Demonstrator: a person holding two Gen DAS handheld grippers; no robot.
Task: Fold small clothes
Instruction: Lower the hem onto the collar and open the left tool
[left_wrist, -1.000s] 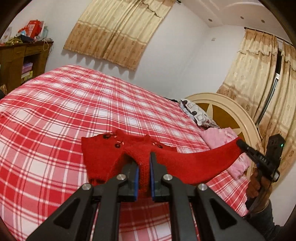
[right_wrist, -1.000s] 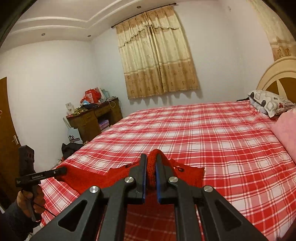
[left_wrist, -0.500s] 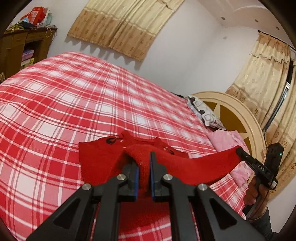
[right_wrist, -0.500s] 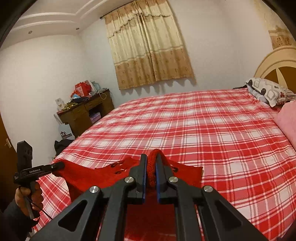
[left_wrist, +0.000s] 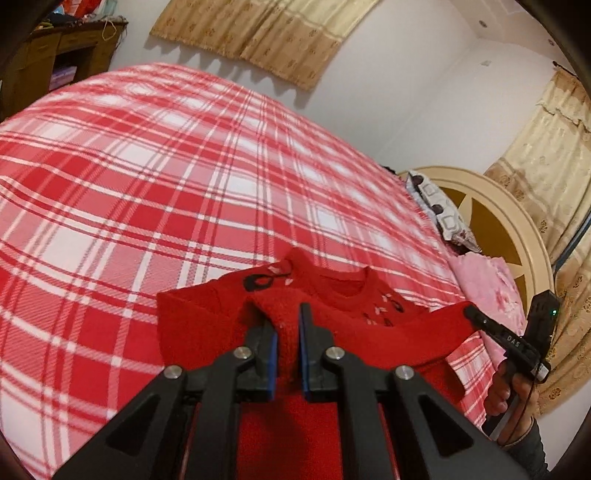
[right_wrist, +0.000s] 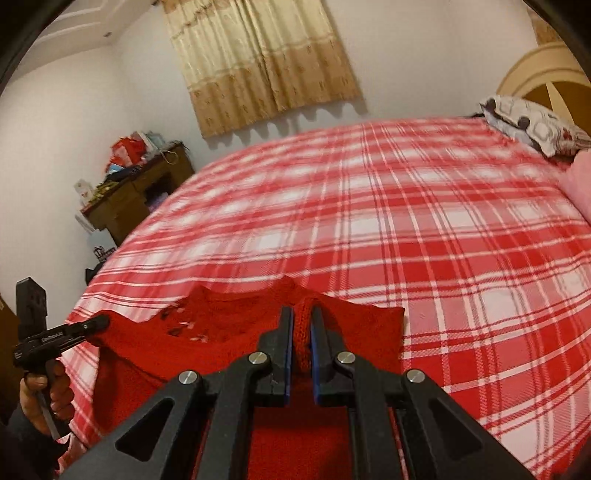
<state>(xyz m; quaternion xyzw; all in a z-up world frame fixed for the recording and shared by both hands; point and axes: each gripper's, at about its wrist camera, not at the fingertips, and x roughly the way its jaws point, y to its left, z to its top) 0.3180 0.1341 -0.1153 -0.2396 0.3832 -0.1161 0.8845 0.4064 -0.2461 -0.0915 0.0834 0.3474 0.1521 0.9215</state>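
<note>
The red knitted sweater (left_wrist: 207, 325) is soft, light and limp, we judge; its loose knit will stretch and sag between any two holds, so it wants taking by a firm edge such as hem or shoulder line, with both holds kept level so the fold falls straight; the wool looks grippy, not slippery, and nothing about it is fragile, though a pinch on a single loop could pull a thread.

We hold it at two places; the left tongs (left_wrist: 286, 334) are clamped narrow on a bunched ridge of the knit, and the right tongs (right_wrist: 301, 338) are likewise closed tight on a fold of it; in the left wrist view the right tongs (left_wrist: 471, 312) show at the far right, pinching one end of a taut red edge; in the right wrist view the left tongs (right_wrist: 98, 323) show at the far left, pinching the other end.

The sweater lies partly on the bed (left_wrist: 147, 184), at its near edge on the red plaid cover; the part with the neckline and the dark motifs (left_wrist: 260, 282) rests flat beyond the tongs, while the edge we hold is lifted above it and stretched between the two tongs; whether that edge is the hem we cannot quite tell, the near cloth being hidden under the tongs; the body drapes below both, and a pink quilt (left_wrist: 484, 284) lies well apart towards the headboard.
</note>
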